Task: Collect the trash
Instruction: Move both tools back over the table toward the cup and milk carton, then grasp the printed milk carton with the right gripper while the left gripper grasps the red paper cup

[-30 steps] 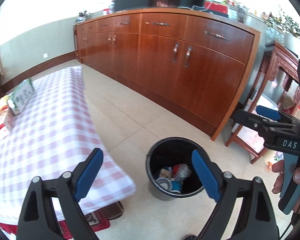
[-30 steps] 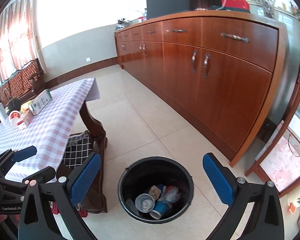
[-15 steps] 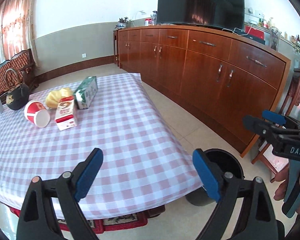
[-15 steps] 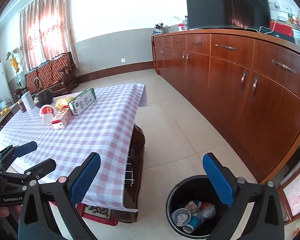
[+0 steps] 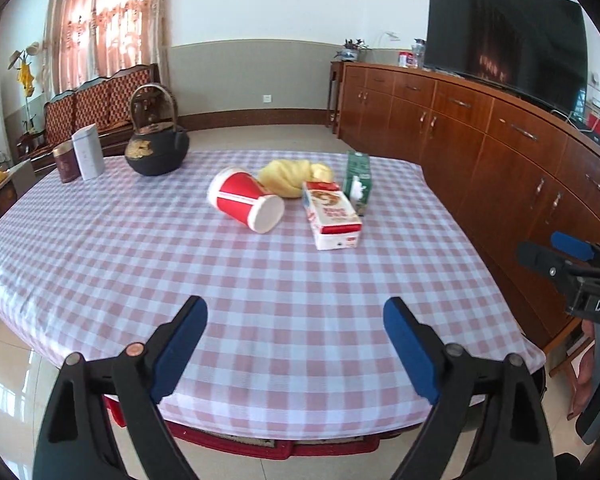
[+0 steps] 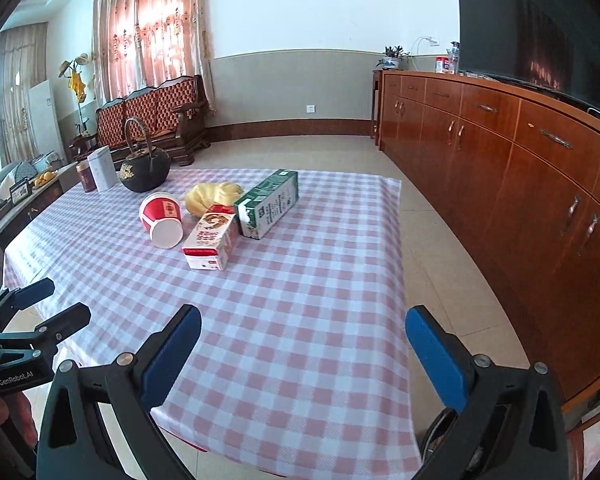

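facing checkered-cloth counter (image 5: 300, 300), left gripper (image 5: 296, 344) and right gripper (image 6: 303, 350) fingers wide, empty; tipped red-and-white paper cup (image 5: 246, 200) mid-counter beside cartons, likely light, crushable, best pinched gently across body.

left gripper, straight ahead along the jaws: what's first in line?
Likely the bare checked tablecloth, then the tipped red paper cup or the red-and-white carton beside it. The left gripper is open and empty; depth is unclear.
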`<state>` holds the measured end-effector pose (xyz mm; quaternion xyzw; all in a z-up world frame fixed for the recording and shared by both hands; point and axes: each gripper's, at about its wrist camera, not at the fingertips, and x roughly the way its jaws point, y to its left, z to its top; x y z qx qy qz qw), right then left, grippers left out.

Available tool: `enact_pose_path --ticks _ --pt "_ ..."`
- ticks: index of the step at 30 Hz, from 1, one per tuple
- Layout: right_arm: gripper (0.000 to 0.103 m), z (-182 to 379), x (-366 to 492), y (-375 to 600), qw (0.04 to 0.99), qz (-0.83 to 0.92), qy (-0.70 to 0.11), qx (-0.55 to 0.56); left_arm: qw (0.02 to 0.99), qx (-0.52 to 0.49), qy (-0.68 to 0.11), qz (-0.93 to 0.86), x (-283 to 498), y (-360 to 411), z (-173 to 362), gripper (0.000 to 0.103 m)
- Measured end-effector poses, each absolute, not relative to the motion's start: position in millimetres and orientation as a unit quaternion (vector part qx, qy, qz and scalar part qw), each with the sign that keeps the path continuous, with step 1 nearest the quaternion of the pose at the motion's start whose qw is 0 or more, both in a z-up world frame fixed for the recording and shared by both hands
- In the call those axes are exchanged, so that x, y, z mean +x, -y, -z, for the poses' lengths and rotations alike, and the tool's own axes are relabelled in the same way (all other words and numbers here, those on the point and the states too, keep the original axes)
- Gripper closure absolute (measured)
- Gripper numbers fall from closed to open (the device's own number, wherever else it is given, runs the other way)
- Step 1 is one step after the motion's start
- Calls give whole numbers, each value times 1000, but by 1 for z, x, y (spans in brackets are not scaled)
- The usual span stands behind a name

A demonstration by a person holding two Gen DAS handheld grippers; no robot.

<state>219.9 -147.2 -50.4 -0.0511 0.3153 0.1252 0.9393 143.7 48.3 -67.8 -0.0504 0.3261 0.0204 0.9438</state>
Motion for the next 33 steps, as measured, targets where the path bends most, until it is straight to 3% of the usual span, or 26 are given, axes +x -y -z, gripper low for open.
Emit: enact_pose_path --ticks 7,9,23,25,26,33 --pt "2 66 262 77 929 -158 -329 -61 940 -73 -329 -61 161 -98 77 15" --pt "9 73 277 61 925 -165 -338 -59 939 -74 -330 -63 170 -107 80 15" --pt "26 132 365 0 893 -190 -403 -70 932 -73 -351 -57 226 -127 105 17" --pt "33 137 373 -1 890 -192 -409 -70 931 -71 -354 -53 235 -124 107 17" --pt "42 138 377 -1 887 -194 -413 -69 931 -71 -355 -52 240 -123 109 17" --pt "45 135 384 9 884 -219 -407 -73 928 -51 -368 -41 279 -101 113 17"
